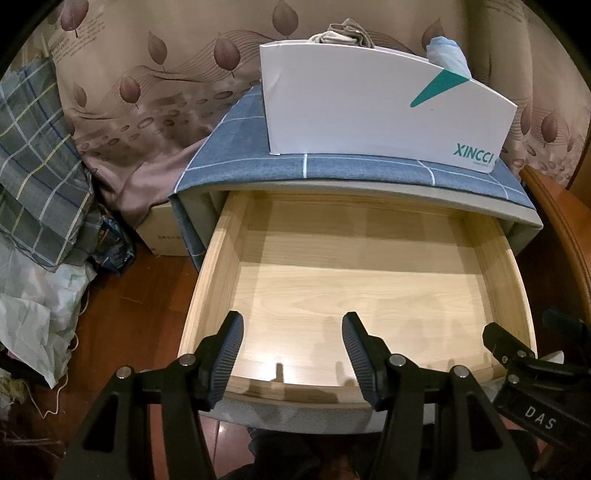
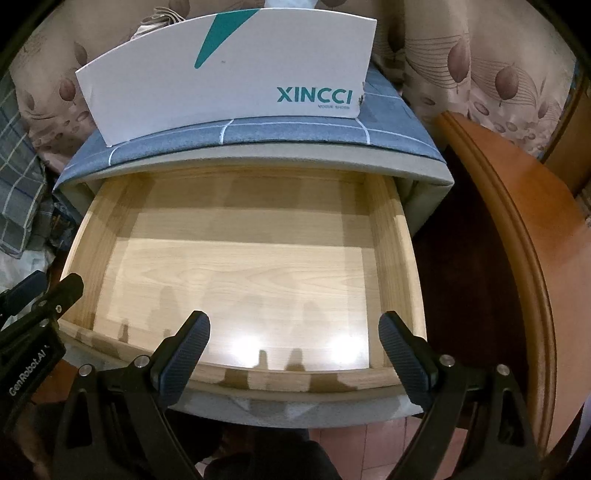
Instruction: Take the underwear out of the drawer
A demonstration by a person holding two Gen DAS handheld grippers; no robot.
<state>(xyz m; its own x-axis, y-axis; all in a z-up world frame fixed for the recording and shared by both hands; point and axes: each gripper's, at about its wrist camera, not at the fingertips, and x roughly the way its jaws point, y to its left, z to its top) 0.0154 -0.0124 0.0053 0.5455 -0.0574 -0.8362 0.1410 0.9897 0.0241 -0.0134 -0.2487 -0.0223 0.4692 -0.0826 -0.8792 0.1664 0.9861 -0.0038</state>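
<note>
The light wooden drawer point(image 1: 218, 254) point(image 2: 391, 236) is pulled out of a grey nightstand and holds nothing that I can see. On the nightstand top stands a white XINCCI box point(image 1: 362, 110) point(image 2: 229, 74). Beige underwear point(image 1: 343, 35) point(image 2: 157, 20) and a light blue piece point(image 1: 447, 51) stick out of the box top. My left gripper point(image 1: 291, 332) hovers open over the drawer's front edge, nothing between its fingers. My right gripper point(image 2: 295, 328) is open too, above the drawer's front right part. Each gripper shows at the other view's edge.
A blue checked cloth point(image 1: 369, 166) covers the nightstand top. A leaf-patterned bedspread point(image 1: 140, 92) hangs behind. Checked fabric and bags point(image 1: 40, 184) pile up at the left on the wooden floor. A brown wooden furniture edge point(image 2: 517, 229) curves along the right.
</note>
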